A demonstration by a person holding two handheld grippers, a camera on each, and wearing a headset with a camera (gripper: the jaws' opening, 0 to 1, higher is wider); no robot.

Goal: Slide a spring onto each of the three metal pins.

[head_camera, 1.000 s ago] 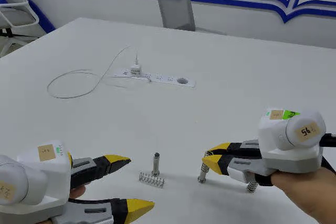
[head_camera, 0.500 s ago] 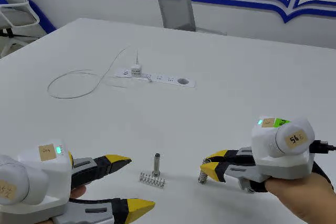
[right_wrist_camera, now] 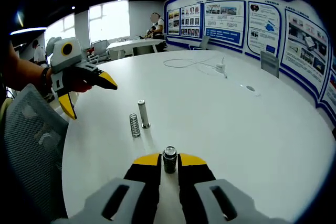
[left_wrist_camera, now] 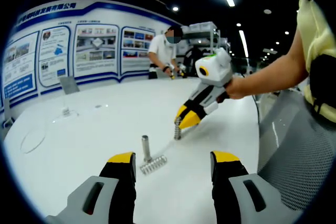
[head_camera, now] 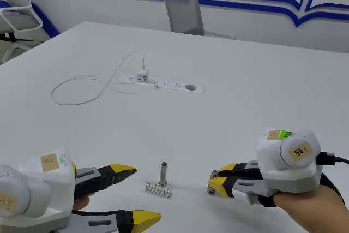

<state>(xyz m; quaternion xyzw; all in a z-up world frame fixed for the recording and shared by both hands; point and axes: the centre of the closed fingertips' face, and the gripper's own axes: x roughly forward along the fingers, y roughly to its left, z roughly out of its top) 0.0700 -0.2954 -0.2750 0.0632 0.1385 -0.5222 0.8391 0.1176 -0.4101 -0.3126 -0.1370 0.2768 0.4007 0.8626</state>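
A bare metal pin (head_camera: 163,173) stands upright on the white table (head_camera: 229,107), with a loose spring (head_camera: 158,190) lying flat at its foot. To their right a second pin (head_camera: 210,184) wears a spring, and my right gripper (head_camera: 218,181) is low over the table, shut on this pin's top. That pin's head (right_wrist_camera: 169,159) sits between the jaws of the right gripper (right_wrist_camera: 169,163). My left gripper (head_camera: 135,195) is held open at the near left, apart from the bare pin (left_wrist_camera: 145,148) and spring (left_wrist_camera: 153,164), which lie ahead of the left gripper (left_wrist_camera: 173,161).
A white power strip (head_camera: 163,83) with a plugged-in looped cable (head_camera: 82,88) lies mid-table. A grey chair (head_camera: 182,9) stands past the far edge. A person (left_wrist_camera: 167,51) stands in the background. The table's near edge is close behind both grippers.
My right gripper has sunk lower toward the table with its jaws at the sprung pin. A second sprung pin seen under that gripper earlier is now hidden. The left gripper has stayed put.
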